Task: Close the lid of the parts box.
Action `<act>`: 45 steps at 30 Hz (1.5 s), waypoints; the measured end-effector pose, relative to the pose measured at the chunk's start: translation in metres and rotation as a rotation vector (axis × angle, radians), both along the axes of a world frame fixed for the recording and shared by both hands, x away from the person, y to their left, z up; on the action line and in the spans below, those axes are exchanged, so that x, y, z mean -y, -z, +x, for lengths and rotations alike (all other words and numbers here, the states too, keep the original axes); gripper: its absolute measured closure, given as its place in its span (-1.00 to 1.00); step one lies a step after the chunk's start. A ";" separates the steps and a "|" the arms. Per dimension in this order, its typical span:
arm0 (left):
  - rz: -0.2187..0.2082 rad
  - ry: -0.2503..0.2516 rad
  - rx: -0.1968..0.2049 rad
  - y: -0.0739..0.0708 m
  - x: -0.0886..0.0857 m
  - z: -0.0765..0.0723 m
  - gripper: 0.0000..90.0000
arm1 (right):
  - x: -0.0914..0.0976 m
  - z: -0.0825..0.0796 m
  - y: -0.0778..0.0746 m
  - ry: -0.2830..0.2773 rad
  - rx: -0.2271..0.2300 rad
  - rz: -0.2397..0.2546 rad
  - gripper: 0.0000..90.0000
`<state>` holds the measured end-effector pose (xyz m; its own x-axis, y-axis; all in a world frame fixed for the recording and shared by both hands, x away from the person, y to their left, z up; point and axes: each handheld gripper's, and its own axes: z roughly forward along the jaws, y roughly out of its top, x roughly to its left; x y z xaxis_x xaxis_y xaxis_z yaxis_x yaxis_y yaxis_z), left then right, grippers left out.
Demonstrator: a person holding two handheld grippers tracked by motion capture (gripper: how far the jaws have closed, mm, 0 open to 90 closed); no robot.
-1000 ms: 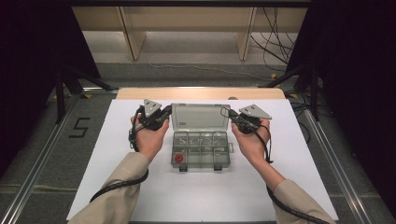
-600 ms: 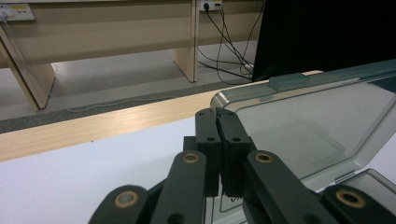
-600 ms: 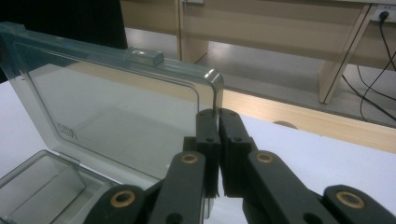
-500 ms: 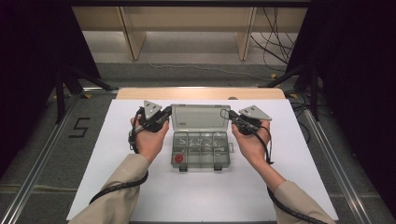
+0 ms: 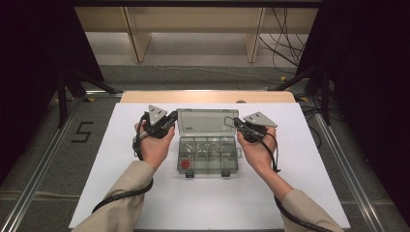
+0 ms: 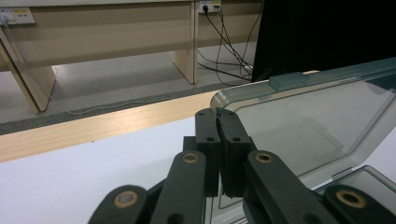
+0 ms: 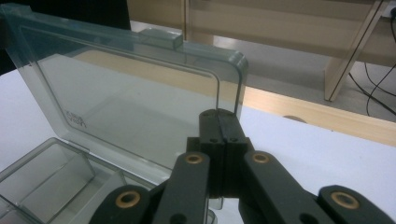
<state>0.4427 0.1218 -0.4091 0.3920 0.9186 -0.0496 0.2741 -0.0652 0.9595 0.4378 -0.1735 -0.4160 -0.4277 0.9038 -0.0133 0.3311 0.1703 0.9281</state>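
A clear plastic compartment box (image 5: 208, 155) lies mid-table with its lid (image 5: 205, 122) standing open at the back. A small red piece (image 5: 185, 164) sits in its front-left compartment. My left gripper (image 5: 173, 117) is at the lid's left edge and my right gripper (image 5: 236, 121) at its right edge. In the left gripper view the jaws (image 6: 218, 112) are pressed together, empty, tips against the lid (image 6: 308, 121) near its corner. In the right gripper view the shut jaws (image 7: 218, 113) point at the lid (image 7: 126, 93) by its right edge. Contact is unclear.
A white sheet (image 5: 208, 208) covers the table, with a wooden strip (image 5: 208, 96) along its far edge. Wooden furniture legs (image 5: 135, 38) and cables (image 5: 285, 29) lie beyond. Black curtains flank both sides. Metal rails (image 5: 43, 164) run beside the table.
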 end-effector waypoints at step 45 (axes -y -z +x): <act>0.023 0.006 0.041 0.005 0.000 -0.015 0.95 | 0.002 -0.007 -0.005 0.052 0.063 -0.027 0.93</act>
<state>0.4278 0.1217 -0.4137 0.3990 0.9169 -0.0117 0.2337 -0.0893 0.9682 0.4310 -0.1758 -0.4109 -0.3781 0.9236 -0.0630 0.2815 0.1795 0.9426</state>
